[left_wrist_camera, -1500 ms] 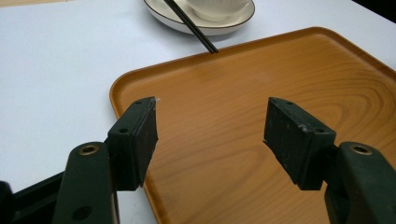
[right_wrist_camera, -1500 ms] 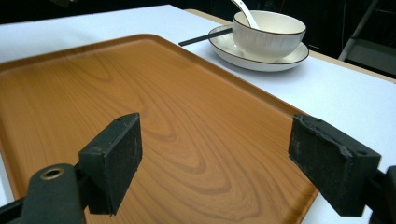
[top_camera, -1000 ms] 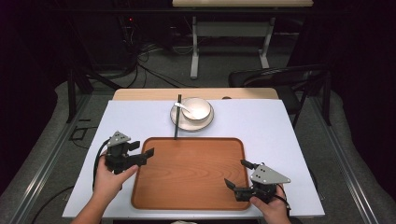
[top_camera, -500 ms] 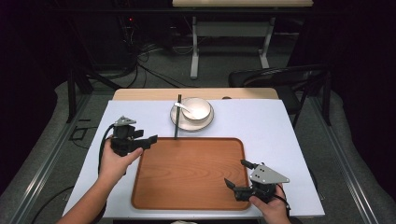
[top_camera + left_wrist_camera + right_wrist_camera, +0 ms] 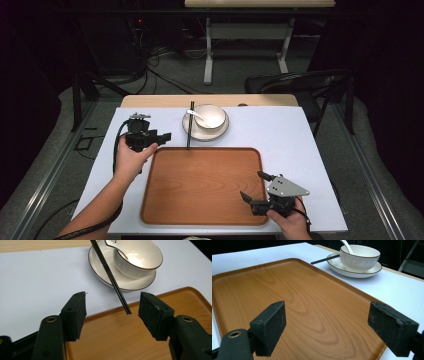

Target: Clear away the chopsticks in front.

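A pair of black chopsticks leans on the left rim of a white plate, tips at the far edge of a wooden tray. A white bowl with a spoon stands on the plate. My left gripper hovers left of the chopsticks, pointing at them. In the left gripper view its jaws have just been closing and still stand apart, with the chopsticks' tip between them, untouched. My right gripper rests open over the tray's near right corner, nothing between its jaws.
A white cover spreads over the table around the tray. Beyond the table's far edge a black chair stands at the right and a desk frame farther back. Cables lie on the floor.
My left hand has travelled from the tray's left edge away from me and rightward, toward the chopsticks. The right gripper has stayed where it was.
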`<state>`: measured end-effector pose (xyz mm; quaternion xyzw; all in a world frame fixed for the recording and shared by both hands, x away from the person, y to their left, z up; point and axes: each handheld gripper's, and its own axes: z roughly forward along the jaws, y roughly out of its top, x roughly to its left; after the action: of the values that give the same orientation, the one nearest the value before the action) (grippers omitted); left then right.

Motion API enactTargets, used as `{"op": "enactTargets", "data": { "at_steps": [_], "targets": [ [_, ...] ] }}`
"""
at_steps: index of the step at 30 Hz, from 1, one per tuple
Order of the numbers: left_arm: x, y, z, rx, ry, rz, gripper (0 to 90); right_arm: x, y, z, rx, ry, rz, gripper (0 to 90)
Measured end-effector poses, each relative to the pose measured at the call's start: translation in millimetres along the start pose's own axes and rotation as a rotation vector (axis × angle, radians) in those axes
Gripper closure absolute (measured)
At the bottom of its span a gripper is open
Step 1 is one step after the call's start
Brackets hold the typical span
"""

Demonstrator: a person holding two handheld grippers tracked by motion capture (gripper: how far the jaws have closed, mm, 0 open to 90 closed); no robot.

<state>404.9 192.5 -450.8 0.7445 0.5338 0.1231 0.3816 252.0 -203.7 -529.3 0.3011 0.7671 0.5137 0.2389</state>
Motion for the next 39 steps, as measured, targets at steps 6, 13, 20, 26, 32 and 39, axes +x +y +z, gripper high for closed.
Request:
{"op": "enactTargets", "data": {
  "at_steps": [6,13,20,26,32,39],
  "targets": [
    [-2.0,7.8,15.4,0.043,0.023,-0.004,48.0,-0.7,-0.2,0.3,0.006,-0.001,-0.001,14.8],
    [-3.4,15.3,31.5,0.083,0.047,-0.014,54.9,-1.2,-0.3,0.5,0.009,0.0,-0.002,14.8],
    [-9.6,21.3,48.9,0.12,0.049,-0.029,59.6,-1.6,-0.3,0.6,0.013,0.003,-0.002,14.8],
    [-16.8,25.0,65.1,0.134,0.05,-0.045,61.8,-1.9,-0.4,0.7,0.013,0.006,0.0,14.8],
    [-21.6,24.2,81.2,0.169,0.049,-0.061,63.5,-2.3,-0.6,0.4,0.013,0.012,0.0,14.8],
    [-23.3,21.5,95.4,0.213,0.059,-0.085,66.6,-2.5,-0.6,0.1,0.015,0.016,-0.001,14.8]
  ]
}}
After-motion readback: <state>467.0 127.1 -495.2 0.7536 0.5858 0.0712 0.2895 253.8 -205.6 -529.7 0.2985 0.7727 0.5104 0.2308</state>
